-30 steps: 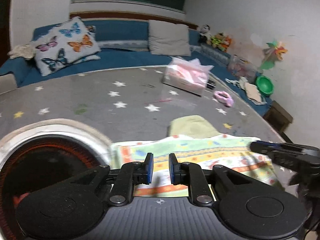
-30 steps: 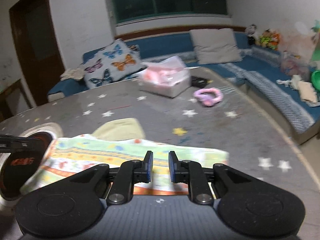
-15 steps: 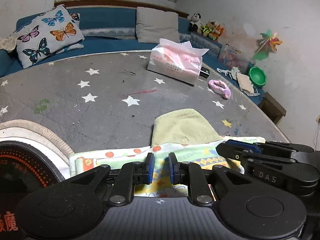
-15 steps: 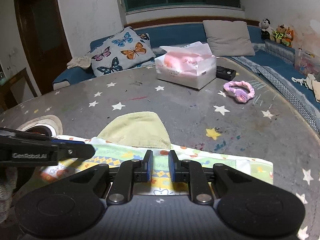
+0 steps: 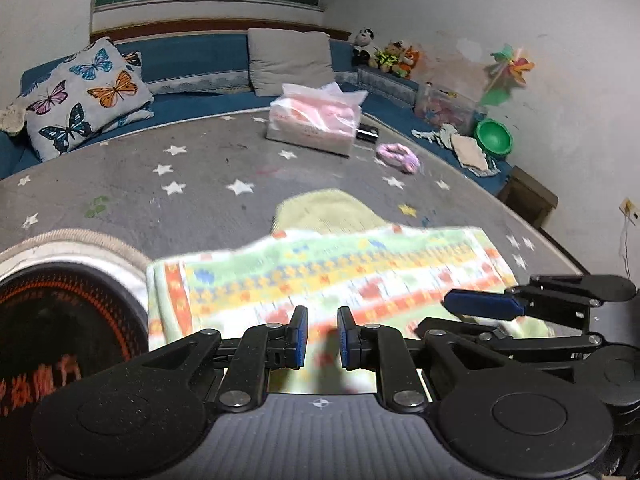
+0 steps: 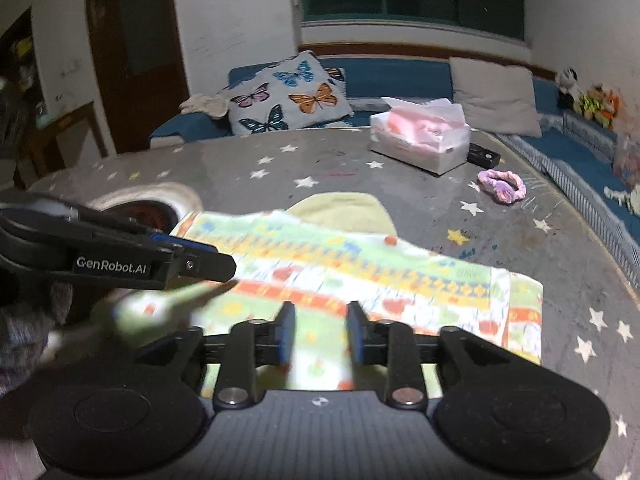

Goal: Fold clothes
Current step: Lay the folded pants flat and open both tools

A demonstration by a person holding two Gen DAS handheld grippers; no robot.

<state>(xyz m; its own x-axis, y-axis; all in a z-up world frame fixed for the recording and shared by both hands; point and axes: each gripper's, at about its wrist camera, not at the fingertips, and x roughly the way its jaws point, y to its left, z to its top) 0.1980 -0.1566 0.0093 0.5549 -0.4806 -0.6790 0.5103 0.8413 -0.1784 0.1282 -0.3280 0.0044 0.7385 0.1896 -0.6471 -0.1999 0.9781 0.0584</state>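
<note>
Lying across the near part of the grey star-print worktop (image 5: 200, 168) is the patterned cloth (image 5: 320, 276), striped green, yellow and orange, spread flat with a pale yellow-green garment (image 5: 332, 210) poking out from under its far edge. The left gripper (image 5: 322, 336) has its jaws nearly together at the cloth's near edge; fabric sits in the narrow gap, but it's too blurry to tell if they're pinching it. The right gripper (image 6: 320, 334) has its jaws opening, cloth between them but not pressed, as far as I can see. A blurred flap of cloth hangs near the left gripper's tip in the right wrist view. Farther back sit a tissue box (image 6: 420, 140) and a purple headband (image 6: 502, 186).
</note>
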